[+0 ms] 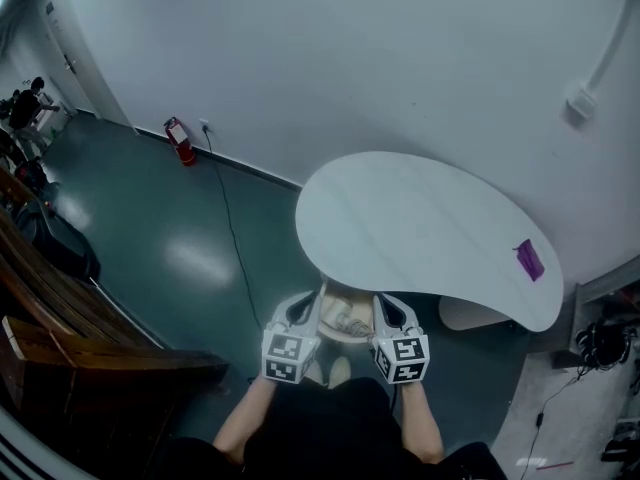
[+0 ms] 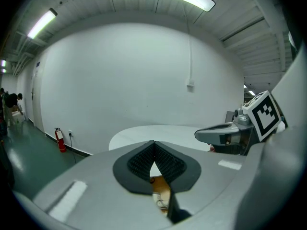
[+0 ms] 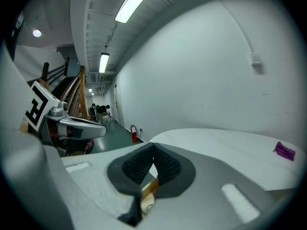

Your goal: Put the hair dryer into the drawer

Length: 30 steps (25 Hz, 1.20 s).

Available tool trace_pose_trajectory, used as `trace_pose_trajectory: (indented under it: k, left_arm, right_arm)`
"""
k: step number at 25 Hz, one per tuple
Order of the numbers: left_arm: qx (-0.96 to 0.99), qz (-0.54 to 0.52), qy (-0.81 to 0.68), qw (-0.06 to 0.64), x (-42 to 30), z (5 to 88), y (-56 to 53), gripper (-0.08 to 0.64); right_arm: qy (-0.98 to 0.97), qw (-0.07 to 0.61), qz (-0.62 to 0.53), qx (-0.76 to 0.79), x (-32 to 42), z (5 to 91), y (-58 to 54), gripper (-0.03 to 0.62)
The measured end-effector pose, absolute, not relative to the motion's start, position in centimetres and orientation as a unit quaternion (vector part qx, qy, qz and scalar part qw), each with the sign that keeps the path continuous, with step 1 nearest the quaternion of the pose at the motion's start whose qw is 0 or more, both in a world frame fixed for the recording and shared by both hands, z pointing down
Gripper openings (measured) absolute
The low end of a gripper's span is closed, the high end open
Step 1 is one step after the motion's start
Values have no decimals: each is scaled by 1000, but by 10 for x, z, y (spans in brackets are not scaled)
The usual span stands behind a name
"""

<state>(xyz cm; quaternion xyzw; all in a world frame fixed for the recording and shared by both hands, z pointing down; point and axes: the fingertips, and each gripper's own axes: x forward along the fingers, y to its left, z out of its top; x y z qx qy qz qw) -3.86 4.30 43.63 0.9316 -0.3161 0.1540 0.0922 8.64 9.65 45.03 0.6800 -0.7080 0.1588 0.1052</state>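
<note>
In the head view a pale wooden drawer [image 1: 352, 339] stands pulled out from under the white table [image 1: 420, 228]. A light grey and white object lies in it, apparently the hair dryer [image 1: 351, 321]. My left gripper [image 1: 303, 302] hovers at the drawer's left side and my right gripper [image 1: 392, 305] at its right side. In the left gripper view the left gripper [image 2: 154, 143] has its pads together with nothing between them. The right gripper [image 3: 153, 145] is likewise shut and empty. Below both sets of jaws a sliver of the drawer [image 2: 161, 188] shows.
A small purple object [image 1: 529, 259] lies near the table's right end. A red fire extinguisher [image 1: 181, 140] stands by the wall with a black cable running across the green floor. Wooden steps [image 1: 60, 308] are at the left; cables and gear [image 1: 600, 343] at the right.
</note>
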Motion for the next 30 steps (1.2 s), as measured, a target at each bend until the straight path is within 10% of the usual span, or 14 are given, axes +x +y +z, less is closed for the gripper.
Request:
trace_pose_trajectory:
  k: [30]
  left_arm:
    - [932,153,-314,101,-45,438,50,6]
  right_arm:
    - [-716,102,176,667,72,455,102,3]
